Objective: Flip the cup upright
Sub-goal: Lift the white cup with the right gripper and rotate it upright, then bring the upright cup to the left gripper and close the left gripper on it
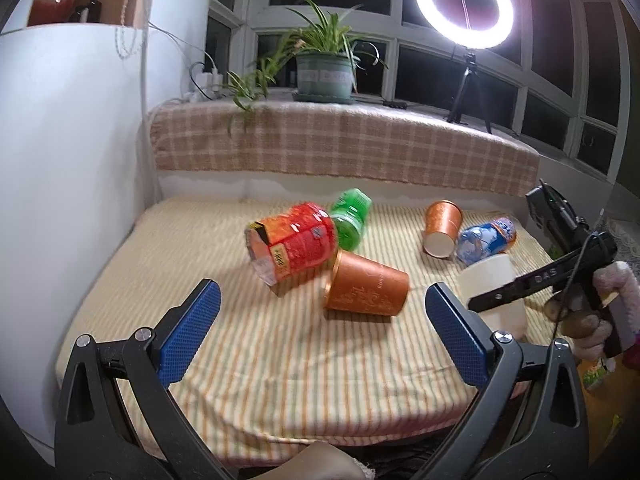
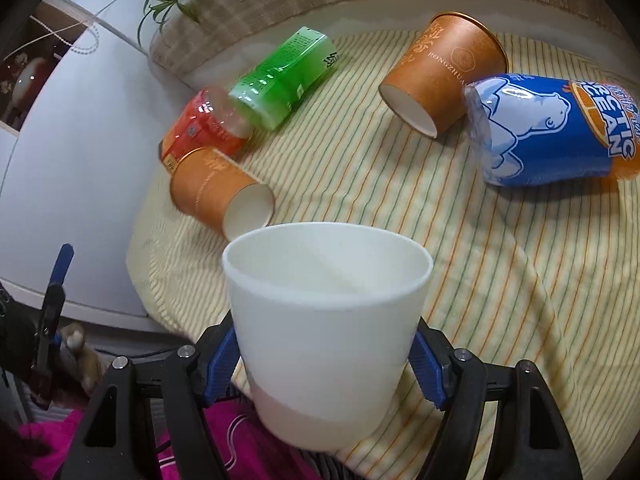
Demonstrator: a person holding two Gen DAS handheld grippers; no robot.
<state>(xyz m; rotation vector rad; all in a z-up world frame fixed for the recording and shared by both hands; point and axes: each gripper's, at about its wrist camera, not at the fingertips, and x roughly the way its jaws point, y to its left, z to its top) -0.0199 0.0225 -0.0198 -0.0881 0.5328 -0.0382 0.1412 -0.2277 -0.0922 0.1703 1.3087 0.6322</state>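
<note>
**White cup held mouth-up by the right gripper, over the near edge of the striped cloth.**

The right gripper (image 2: 324, 354) clamps the white cup (image 2: 326, 320) low on its wall, mouth up and slightly tilted; its base appears clear of the striped cloth (image 2: 500, 300), though the contact is hidden. Released from here, the cup could tip on the soft surface or fall off the near edge. The left gripper (image 1: 320, 320) hangs wide apart and empty, aimed at a fallen orange cup (image 1: 366, 288).
</note>
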